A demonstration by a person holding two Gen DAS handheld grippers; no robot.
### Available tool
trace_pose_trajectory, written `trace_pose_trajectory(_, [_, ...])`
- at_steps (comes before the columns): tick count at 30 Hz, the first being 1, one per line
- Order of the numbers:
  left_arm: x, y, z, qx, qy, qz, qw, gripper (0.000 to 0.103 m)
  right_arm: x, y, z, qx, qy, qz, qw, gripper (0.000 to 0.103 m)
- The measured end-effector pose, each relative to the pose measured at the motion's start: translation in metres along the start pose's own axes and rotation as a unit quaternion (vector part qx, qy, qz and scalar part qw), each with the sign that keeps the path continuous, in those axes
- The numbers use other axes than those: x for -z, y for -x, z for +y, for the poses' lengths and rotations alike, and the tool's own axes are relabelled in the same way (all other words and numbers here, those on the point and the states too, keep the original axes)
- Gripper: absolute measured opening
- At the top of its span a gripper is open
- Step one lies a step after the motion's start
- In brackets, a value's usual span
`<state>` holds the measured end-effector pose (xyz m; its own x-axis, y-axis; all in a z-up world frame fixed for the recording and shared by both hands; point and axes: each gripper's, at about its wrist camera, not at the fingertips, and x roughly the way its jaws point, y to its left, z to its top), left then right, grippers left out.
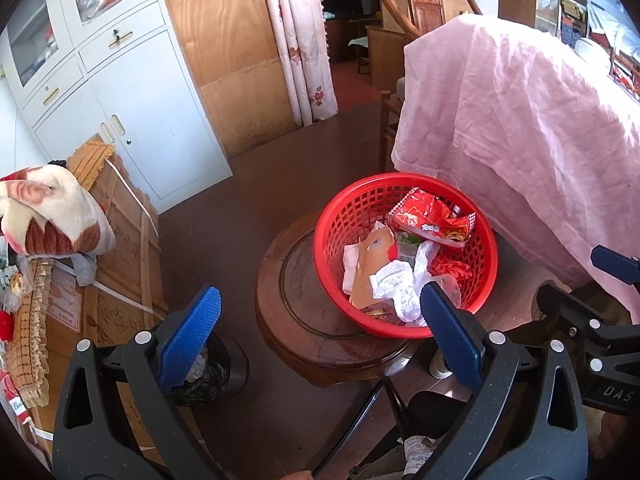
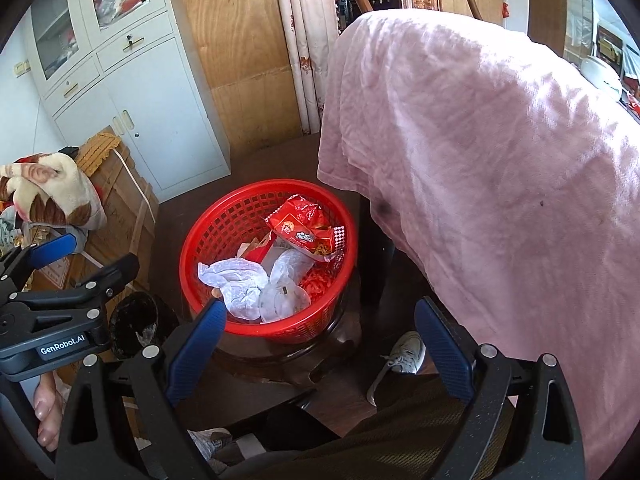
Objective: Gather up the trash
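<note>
A red plastic basket [image 1: 348, 216] [image 2: 224, 216] sits on a round dark wooden stool [image 1: 304, 280]. Inside lie a red snack wrapper [image 1: 432, 220] [image 2: 304, 228], crumpled white tissue [image 1: 396, 288] [image 2: 236, 280], a torn brown paper piece [image 1: 370, 268] and a clear plastic bag [image 2: 286, 280]. My left gripper [image 1: 320, 332] hangs open above the stool's near side, nothing between its blue pads. My right gripper [image 2: 320, 348] is open too, just short of the basket's near rim, empty. The right gripper also shows at the right edge of the left wrist view.
A pink cloth [image 1: 520, 120] [image 2: 480, 160] drapes furniture right of the basket. A black-lined bin [image 1: 208, 376] [image 2: 134, 324] stands on the floor left of the stool. Wooden crates [image 1: 120, 248] with a folded blanket [image 1: 52, 212] stand at left. White cabinet [image 1: 132, 92] behind. A shoe [image 2: 408, 352] on the floor.
</note>
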<state>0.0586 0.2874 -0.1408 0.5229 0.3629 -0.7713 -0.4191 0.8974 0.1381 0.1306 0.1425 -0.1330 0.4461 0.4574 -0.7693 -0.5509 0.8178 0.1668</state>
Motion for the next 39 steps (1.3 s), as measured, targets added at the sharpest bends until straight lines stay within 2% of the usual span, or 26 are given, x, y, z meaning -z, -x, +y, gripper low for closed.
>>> trace_pose_trajectory(12, [0.001,0.004,-0.009,-0.021,-0.024,-0.017,0.9994,0.096,0.0,0.001,0.001,0.0,0.001,-0.003,1.0,0.093])
trace_pose_trajectory(39, [0.0,0.004,-0.011,-0.015,-0.026,-0.015,0.9994,0.096,-0.003,0.007,0.003,0.003,0.005,-0.007,1.0,0.093])
